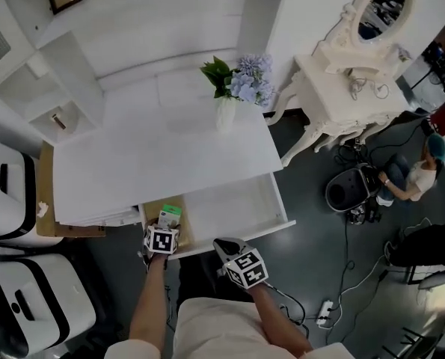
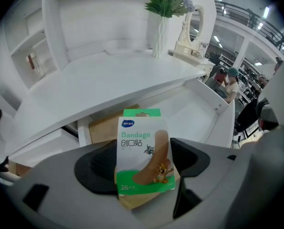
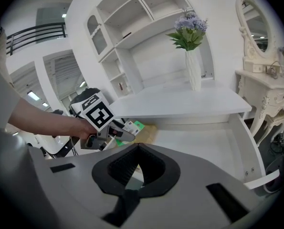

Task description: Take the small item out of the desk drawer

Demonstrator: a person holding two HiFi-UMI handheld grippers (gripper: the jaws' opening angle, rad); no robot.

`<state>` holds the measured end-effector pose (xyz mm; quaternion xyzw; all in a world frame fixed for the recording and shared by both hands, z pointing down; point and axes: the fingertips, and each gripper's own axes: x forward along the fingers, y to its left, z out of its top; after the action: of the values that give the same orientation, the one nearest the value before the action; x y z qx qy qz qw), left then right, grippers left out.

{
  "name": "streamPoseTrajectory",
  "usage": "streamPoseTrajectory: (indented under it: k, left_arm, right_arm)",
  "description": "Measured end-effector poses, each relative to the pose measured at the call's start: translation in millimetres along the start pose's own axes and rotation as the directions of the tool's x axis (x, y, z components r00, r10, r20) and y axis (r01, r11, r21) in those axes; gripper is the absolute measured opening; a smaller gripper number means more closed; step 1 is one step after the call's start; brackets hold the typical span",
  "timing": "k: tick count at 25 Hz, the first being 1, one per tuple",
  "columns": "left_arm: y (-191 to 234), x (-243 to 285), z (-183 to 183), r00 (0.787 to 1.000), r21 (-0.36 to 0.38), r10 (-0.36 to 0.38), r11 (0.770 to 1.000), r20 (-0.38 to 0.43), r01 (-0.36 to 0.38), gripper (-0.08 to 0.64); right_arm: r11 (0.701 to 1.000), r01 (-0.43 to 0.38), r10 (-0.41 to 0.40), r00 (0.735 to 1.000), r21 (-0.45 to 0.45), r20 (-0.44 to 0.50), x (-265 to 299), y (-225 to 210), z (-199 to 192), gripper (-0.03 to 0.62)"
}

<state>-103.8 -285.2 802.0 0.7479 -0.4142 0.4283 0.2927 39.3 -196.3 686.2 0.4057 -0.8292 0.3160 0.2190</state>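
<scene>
1. The left gripper point(image 2: 144, 165) had its two dark jaws pinched on a small white-and-green bandage pack point(image 2: 142, 149) printed with a cartoon and a tan plaster; the pack stood upright between them with its top above the jaw tips
2. The right gripper point(image 3: 138, 148) had its jaws pressed together with nothing between them
3. In the head view the left gripper point(image 1: 162, 239) sat at the front left corner of the open white desk drawer point(image 1: 280, 200), with the bandage pack point(image 1: 170, 215) above the drawer's left end, over a flat tan cardboard sheet point(image 1: 150, 214) lying there
4. The right gripper point(image 1: 241, 264) hung just in front of the drawer's front edge, beside the left one and not touching it
5. The rest of the drawer floor showed bare white
6. Above the drawer, the white desk top point(image 1: 155, 155) carried a slim white vase point(image 1: 225, 113) of pale purple flowers point(image 1: 250, 81) with green leaves near its back right corner
7. A white carved dressing table with an oval mirror point(image 1: 353, 81) stood to the desk's right
</scene>
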Motion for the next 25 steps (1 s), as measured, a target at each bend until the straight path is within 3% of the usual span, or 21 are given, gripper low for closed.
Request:
streamPoseTrajectory:
  k: [8,14,25]
  left_arm:
    - [-11.3,-53.9,21.1,0.986,-0.028,0.043,0.999,0.159,-0.039,0.357]
    - [-5.3,-98.4,24.6,0.954,-0.087,0.129,0.990,0.270,-0.109,0.357]
    - [-34.6,-158.2,27.4,0.898,-0.141,0.177,0.981,0.403,-0.130,0.357]
  right_arm:
    - [0.997,-0.065,0.065,0.998,-0.050,0.006,7.9,24.0,8.8,0.025]
    - [0.992,-0.090,0.092,0.996,-0.090,0.017,8.6,36.4,15.6,0.025]
    - [0.988,-0.076,0.085,0.994,-0.131,0.067,0.9,46.6,37.7,0.025]
